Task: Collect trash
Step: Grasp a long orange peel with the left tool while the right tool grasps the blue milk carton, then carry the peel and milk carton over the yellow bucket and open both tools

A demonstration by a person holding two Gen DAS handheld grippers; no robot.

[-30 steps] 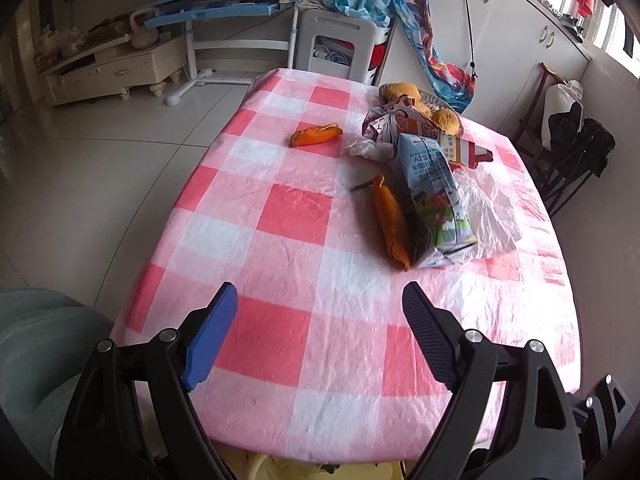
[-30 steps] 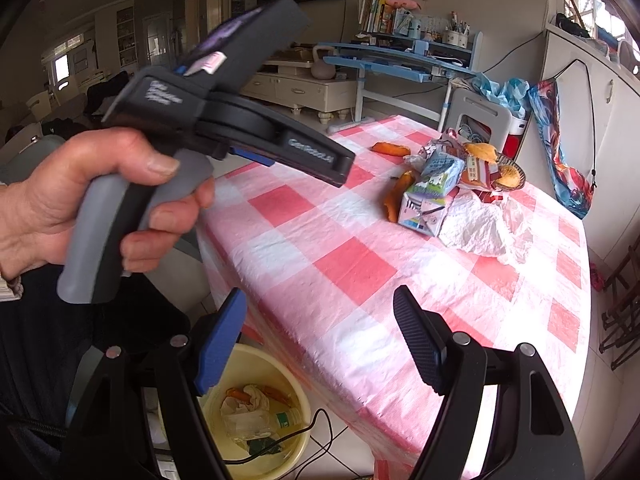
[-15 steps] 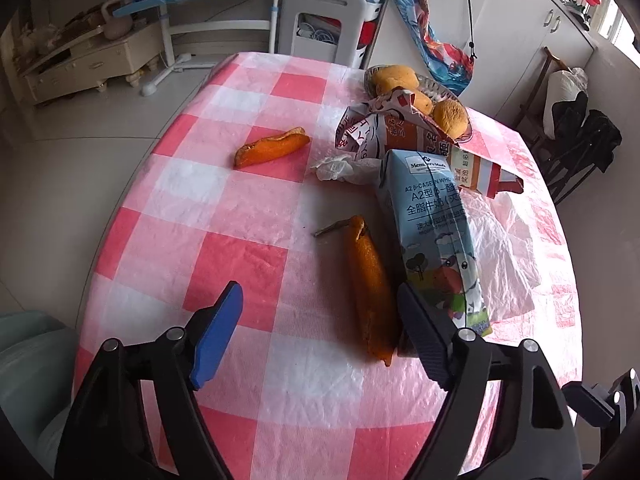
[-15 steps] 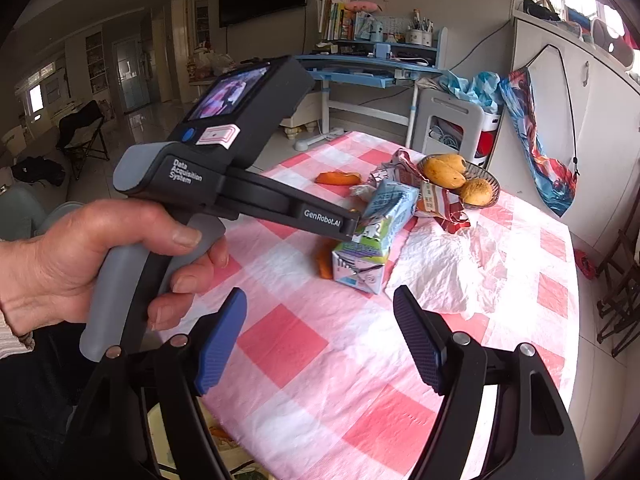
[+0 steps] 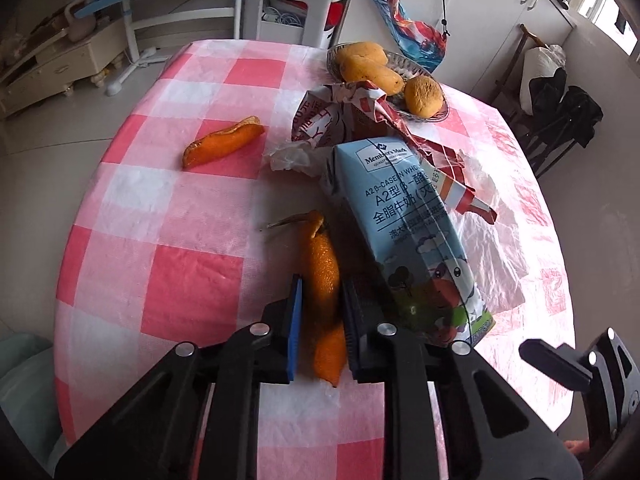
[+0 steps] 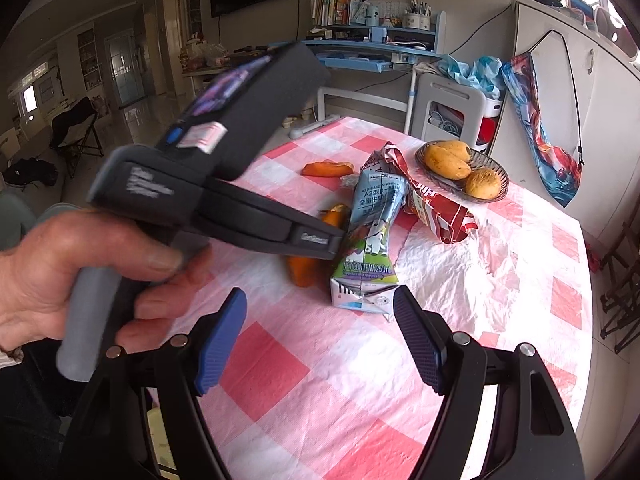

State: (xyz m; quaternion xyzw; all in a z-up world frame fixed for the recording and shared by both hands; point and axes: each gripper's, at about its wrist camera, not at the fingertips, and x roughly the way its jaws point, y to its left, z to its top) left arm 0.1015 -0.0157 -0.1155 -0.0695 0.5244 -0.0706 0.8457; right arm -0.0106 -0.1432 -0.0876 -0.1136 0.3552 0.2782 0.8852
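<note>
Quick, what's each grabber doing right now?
Left gripper: shut on the orange peel.
Right gripper: open, holding nothing.

Daylight enters from windows at right, glaring on the counter (image 6: 460, 272). Fisheye bending darkens corners. The hand-held left tool (image 6: 340, 240) shows motion blur.

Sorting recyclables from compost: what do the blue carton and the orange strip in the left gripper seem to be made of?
Blue carton: likely coated paperboard, glossy print, creased folds. Orange strip: apparently fruit peel, pitted matte skin, curled stem end, held by the left gripper.
</note>
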